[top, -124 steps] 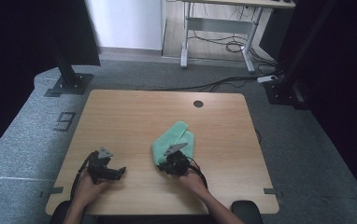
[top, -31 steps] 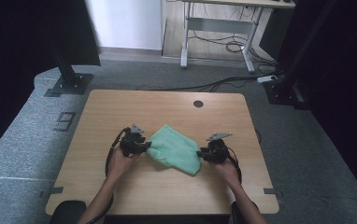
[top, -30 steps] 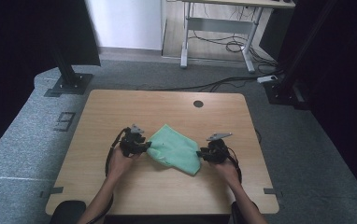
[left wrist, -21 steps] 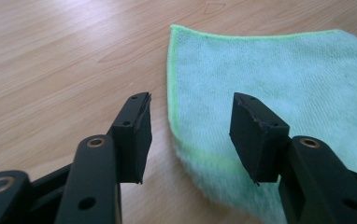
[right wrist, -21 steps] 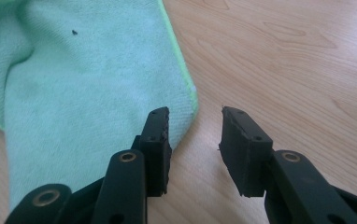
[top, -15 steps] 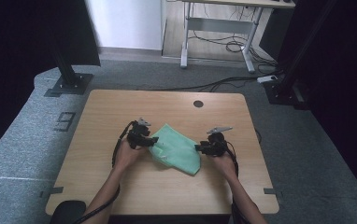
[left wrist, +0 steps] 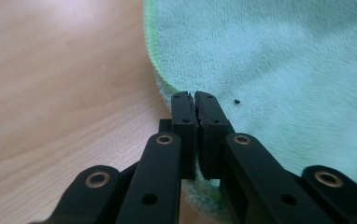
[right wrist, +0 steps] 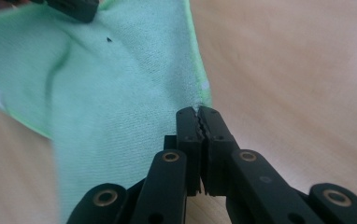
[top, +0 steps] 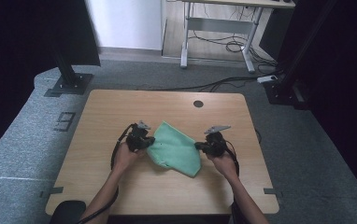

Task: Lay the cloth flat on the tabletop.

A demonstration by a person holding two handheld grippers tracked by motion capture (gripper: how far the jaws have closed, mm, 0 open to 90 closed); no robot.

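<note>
A green terry cloth [top: 174, 150] lies spread on the wooden table [top: 120, 107] between my two hands. My left gripper [top: 149, 141] has just closed on the cloth's left edge; in the left gripper view the jaws pinch the hem of the cloth [left wrist: 279, 60] at the left gripper's tips [left wrist: 194, 96]. My right gripper [top: 198, 146] has just closed on the right edge; in the right gripper view the cloth [right wrist: 120, 88] is nipped at the right gripper's tips [right wrist: 198, 110]. The other gripper's black jaw [right wrist: 69, 7] shows at the cloth's far side.
A round cable hole [top: 198, 103] sits near the table's far edge. Beyond the table stand a white desk frame [top: 214, 32] with loose cables [top: 232, 46] on the floor and black stand bases [top: 69, 84] at the left and right.
Both hands moved slightly inward and up at the cloth's edges. Both grippers' jaws have closed on the cloth, and its edges lift a little off the table.
</note>
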